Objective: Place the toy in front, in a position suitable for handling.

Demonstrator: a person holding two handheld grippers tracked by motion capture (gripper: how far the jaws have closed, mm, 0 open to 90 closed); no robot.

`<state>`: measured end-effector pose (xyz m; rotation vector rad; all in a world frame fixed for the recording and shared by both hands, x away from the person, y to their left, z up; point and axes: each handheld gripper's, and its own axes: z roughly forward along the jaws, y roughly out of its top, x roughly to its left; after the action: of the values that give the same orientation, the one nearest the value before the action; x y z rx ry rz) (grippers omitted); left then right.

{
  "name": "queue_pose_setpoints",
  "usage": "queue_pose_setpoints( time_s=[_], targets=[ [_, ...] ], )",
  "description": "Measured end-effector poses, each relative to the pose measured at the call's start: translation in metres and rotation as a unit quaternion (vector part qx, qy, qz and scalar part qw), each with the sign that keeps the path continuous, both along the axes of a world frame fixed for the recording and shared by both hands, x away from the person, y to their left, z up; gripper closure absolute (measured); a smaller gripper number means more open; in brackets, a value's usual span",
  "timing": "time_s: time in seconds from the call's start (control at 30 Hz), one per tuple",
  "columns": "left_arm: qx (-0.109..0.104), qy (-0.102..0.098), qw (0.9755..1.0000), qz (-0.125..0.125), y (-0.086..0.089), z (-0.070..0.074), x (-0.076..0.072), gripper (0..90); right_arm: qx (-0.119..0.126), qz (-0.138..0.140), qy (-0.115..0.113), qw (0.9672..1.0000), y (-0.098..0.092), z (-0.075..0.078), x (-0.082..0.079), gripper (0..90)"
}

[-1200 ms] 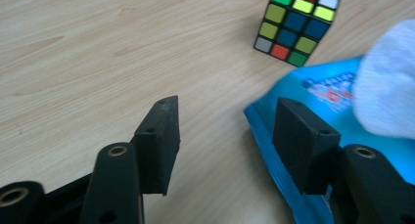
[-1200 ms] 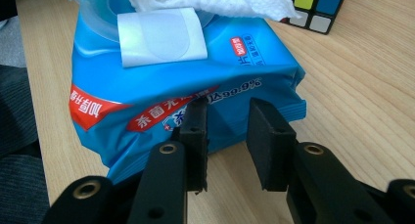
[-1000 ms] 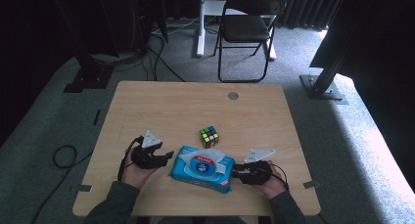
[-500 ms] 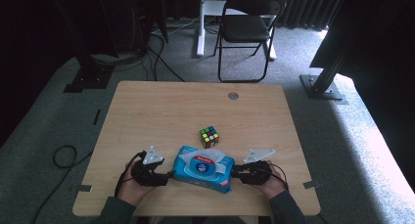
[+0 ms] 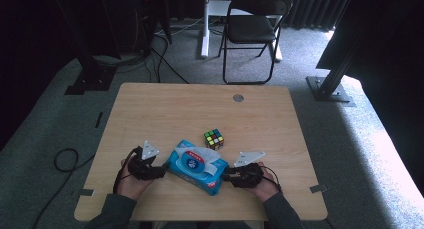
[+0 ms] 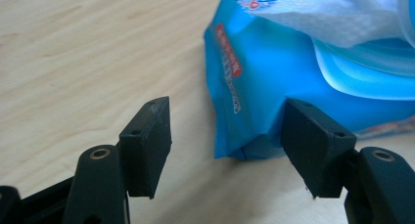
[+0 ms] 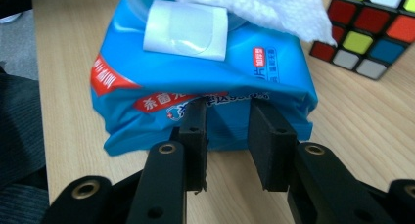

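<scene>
A blue pack of wet wipes (image 5: pixel 192 164) lies near the table's front edge, its lid up and a white wipe (image 5: pixel 209 156) sticking out. My left gripper (image 5: pixel 161 172) is at the pack's left end. In the left gripper view the left gripper (image 6: pixel 227 111) is open, and a corner of the pack (image 6: pixel 274 82) sits between its jaws untouched. My right gripper (image 5: pixel 226 177) is at the pack's right end. In the right gripper view the right gripper (image 7: pixel 226 109) pinches the crumpled end of the pack (image 7: pixel 205 77); its jaws have just been opening slightly. A colour cube (image 5: pixel 213 138) stands just behind the pack.
The wooden table (image 5: pixel 165 109) has a round cable hole (image 5: pixel 238 97) at the back. The cube (image 7: pixel 372 33) is close to the pack's far right corner. Behind the table stands a folding chair (image 5: pixel 252 26). A cable loop (image 5: pixel 65 159) lies on the carpet at left.
The pack has slid a little to the left and turned, with the right hand following it. The left gripper has stayed almost in place at the pack's left end.
</scene>
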<state>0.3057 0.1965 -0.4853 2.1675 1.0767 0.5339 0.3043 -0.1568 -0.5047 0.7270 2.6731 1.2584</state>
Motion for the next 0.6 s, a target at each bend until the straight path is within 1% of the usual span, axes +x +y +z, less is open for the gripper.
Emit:
queue_pose_setpoints(
  time_s=[0.07, 0.17, 0.23, 0.3, 0.37, 0.4, 0.43, 0.5, 0.53, 0.6],
  targets=[
    [0.006, -0.006, 1.0, 0.004, 0.0, 0.0, 0.005, 35.9, 0.0, 0.004, -0.002, 1.0, 0.001, 0.002, 0.001, 67.6],
    [0.012, -0.011, 0.9998, 0.011, -0.002, 0.0, 0.014, 36.0, 0.003, 0.0, -0.008, 1.0, -0.005, 0.005, 0.001, 67.3],
    [0.011, -0.015, 0.9997, 0.019, -0.003, -0.001, 0.02, 36.1, 0.006, -0.016, -0.011, 0.9998, -0.012, 0.007, 0.002, 65.6],
    [0.011, -0.016, 0.9995, 0.026, -0.004, -0.002, 0.025, 36.3, 0.01, -0.025, -0.006, 0.9996, -0.016, 0.006, 0.006, 65.1],
    [0.012, -0.017, 0.9993, 0.031, -0.004, -0.002, 0.027, 36.3, 0.01, -0.025, -0.003, 0.9996, -0.015, 0.005, 0.007, 65.1],
    [0.013, -0.017, 0.9992, 0.034, -0.004, -0.002, 0.028, 36.3, 0.005, -0.014, 0.001, 0.9999, -0.01, 0.002, 0.008, 65.9],
    [0.013, -0.018, 0.9991, 0.035, -0.005, -0.002, 0.027, 36.2, 0.002, -0.011, 0.002, 0.9999, -0.007, 0.001, 0.008, 68.1],
    [0.022, -0.02, 0.9988, 0.04, -0.005, -0.002, 0.026, 36.2, -0.009, -0.003, -0.004, 0.9999, 0.0, -0.001, 0.007, 71.2],
    [0.027, -0.02, 0.9984, 0.045, -0.005, -0.001, 0.026, 36.5, -0.012, -0.002, -0.007, 0.9999, 0.002, -0.001, 0.007, 71.6],
    [0.031, -0.022, 0.9981, 0.048, -0.005, -0.001, 0.025, 37.2, -0.011, 0.0, -0.007, 0.9999, 0.002, -0.001, 0.007, 72.2]
  ],
)
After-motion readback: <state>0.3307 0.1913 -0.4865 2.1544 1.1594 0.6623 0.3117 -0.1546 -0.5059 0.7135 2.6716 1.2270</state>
